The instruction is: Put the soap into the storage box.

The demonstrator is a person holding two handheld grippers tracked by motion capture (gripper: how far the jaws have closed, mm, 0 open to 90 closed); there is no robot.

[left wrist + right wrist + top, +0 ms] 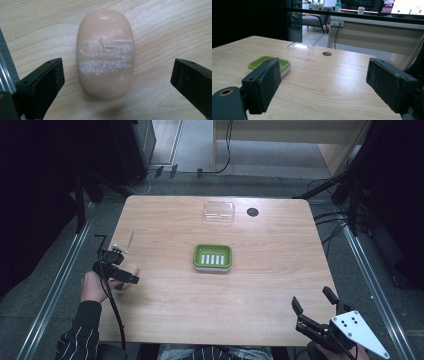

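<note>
A peach bar of soap with white scuffed streaks lies flat on the wooden table. My left gripper hangs over it, open, one jaw on each side of the bar and neither touching it. In the high view the left gripper is near the table's left edge, held by a hand. A green soap dish with a white ribbed insert sits mid-table. My right gripper is open at the front right corner with nothing in it, facing the green soap dish.
A clear plastic lid lies at the far side of the table, beside a round dark cable hole. Bare wood stretches between the dish and both grippers. Metal rails and cables run along the floor on either side.
</note>
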